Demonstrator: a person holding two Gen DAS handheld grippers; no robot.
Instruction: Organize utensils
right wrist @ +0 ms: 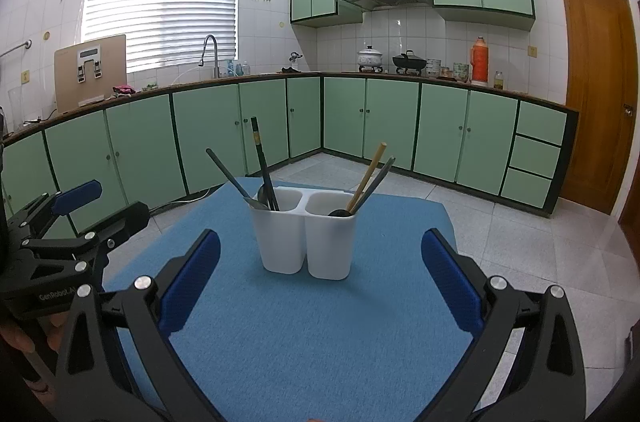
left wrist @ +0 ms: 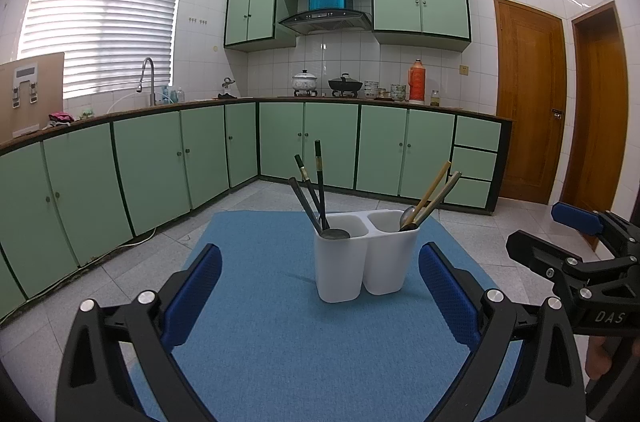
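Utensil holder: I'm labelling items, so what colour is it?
White, clearest in the left wrist view: utensil holder.

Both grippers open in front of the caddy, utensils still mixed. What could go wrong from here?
1. The white two-compartment caddy stands loose on the blue mat; pulling a leaning utensil sideways may tip or drag it.
2. The black chopsticks cross a spoon handle in the left compartment, so the left gripper might pinch two at once.
3. The right gripper and the left one hover close together; reaching in together may make them collide.
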